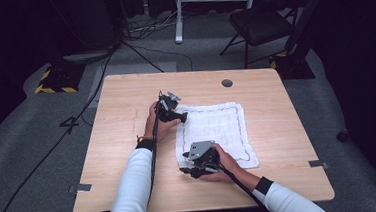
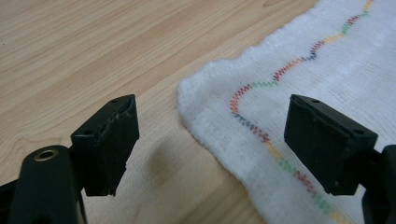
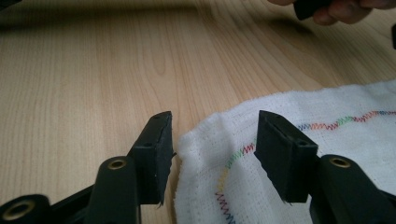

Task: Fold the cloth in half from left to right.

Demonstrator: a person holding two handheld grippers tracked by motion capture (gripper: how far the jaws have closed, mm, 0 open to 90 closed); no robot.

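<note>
Two-handed approach to a white cloth [image 1: 218, 130] lying flat on the wooden surface [image 1: 125, 95], right of its centre. The left gripper [image 1: 181, 117] stands at the cloth's far left corner, the right gripper [image 1: 186, 172] at its near left corner. In the left gripper view the fingers [image 2: 108, 142] stand wide apart, straddling the corner without touching it; one finger is over bare wood, the other over the fabric. In the right gripper view the fingers [image 3: 154, 154] are partly open and likewise bracket a corner, nothing pinched yet. The step in hand appears to be the grasp of both left corners, probably ahead of a fold. The next move calls for lowering each pair until one finger slides under the hem, then closing. The cloth is a loosely woven, waffle-textured square, its edge slightly wavy, with a multicoloured zigzag stitch [image 2: 275, 74] running inside the border.
</note>
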